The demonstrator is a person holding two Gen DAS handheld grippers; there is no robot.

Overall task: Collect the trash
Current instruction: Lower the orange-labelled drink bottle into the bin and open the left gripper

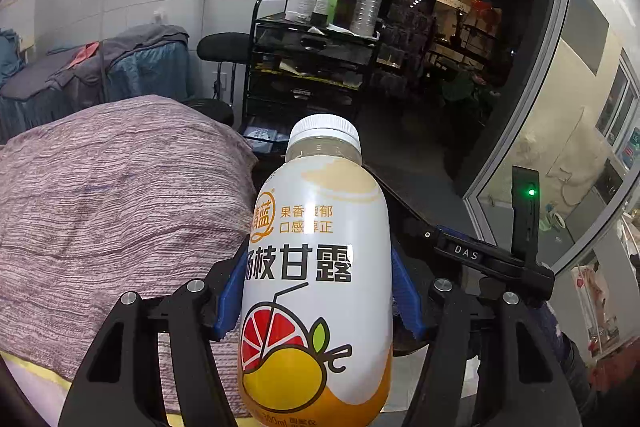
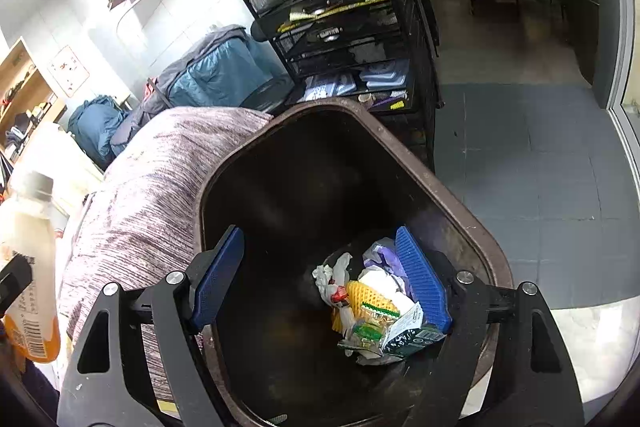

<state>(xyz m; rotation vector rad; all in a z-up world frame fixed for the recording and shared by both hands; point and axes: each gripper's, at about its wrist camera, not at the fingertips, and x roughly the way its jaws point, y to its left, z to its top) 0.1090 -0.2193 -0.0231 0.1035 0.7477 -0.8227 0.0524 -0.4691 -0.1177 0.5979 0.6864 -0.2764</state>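
Your left gripper (image 1: 316, 291) is clamped on the bottle (image 1: 316, 267): both blue ribbed pads (image 1: 406, 297) press its sides at mid-body, bottom centre of the left wrist view. The bottle is glossy, rounded, white shading to orange at the base, with a grapefruit-and-mango graphic, bold black characters and a white ridged screw cap (image 1: 323, 131) pointing to the frame's top. The same bottle (image 2: 30, 267) shows at the left edge of the right wrist view, barcode side out, blurred. Your right gripper (image 2: 320, 279) stands wide with nothing between the pads; it sits over the bin (image 2: 452, 203) mouth in the lower centre of that frame. The bin is dark brown plastic with rounded corners, a scuffed rim and a smooth dark interior. In the bin's bottom, lower right of centre, is a trash pile (image 2: 372, 311): crumpled white paper, yellow foam netting, purple film and a flattened dark green carton. The right pad (image 2: 420, 279) overlaps the pile in the picture; contact I cannot tell. Left of the bin lies a mauve ribbed knit blanket (image 2: 140, 195), soft and mounded, touching the rim. Behind it is a black wire-mesh cart (image 2: 344, 27), upper centre. The floor (image 2: 540, 167) is grey tile at right.
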